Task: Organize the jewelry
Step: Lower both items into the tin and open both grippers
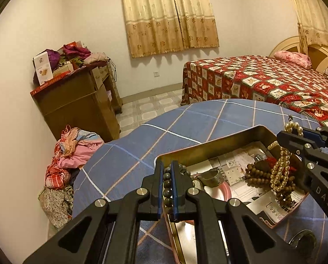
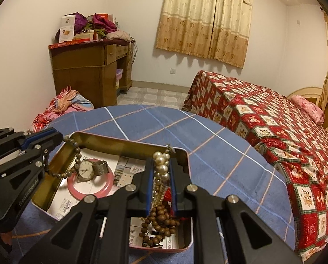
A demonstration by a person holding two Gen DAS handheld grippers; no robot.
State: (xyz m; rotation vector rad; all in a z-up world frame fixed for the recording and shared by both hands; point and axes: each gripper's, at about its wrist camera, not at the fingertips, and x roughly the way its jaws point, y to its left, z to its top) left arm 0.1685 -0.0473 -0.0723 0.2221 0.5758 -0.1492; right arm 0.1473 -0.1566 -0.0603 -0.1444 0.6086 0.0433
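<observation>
The left hand-held gripper (image 1: 168,189) is clenched on a dark bead bracelet (image 1: 167,187). The right hand-held gripper (image 2: 160,187) grasps a pearl necklace (image 2: 161,165). Both hang over the open tin box (image 2: 120,142), probably so each piece drops inside apart from the other.

Straight ahead of the claw, beyond the table's blue checked cloth (image 2: 186,132), pale cream walls (image 1: 27,50) meet at a corner in warm, yellowish indoor light. High ahead hang closed beige patterned curtains (image 1: 170,15) with a scalloped lower edge; a second pair (image 1: 313,11) hangs far to the right. Ahead and to the left a brown wooden cabinet (image 1: 80,101) stands against the wall, its top heaped with boxes and purple cloth (image 1: 76,51). Below it, nearer the claw, lies a pile of pink and red clothes (image 1: 73,151). The floor (image 1: 146,110) is tiled with pale rounded squares. To the right stretches a bed (image 1: 274,83) under a red patchwork cover, with a pink pillow (image 1: 292,57) against a rounded headboard (image 1: 322,55).
</observation>
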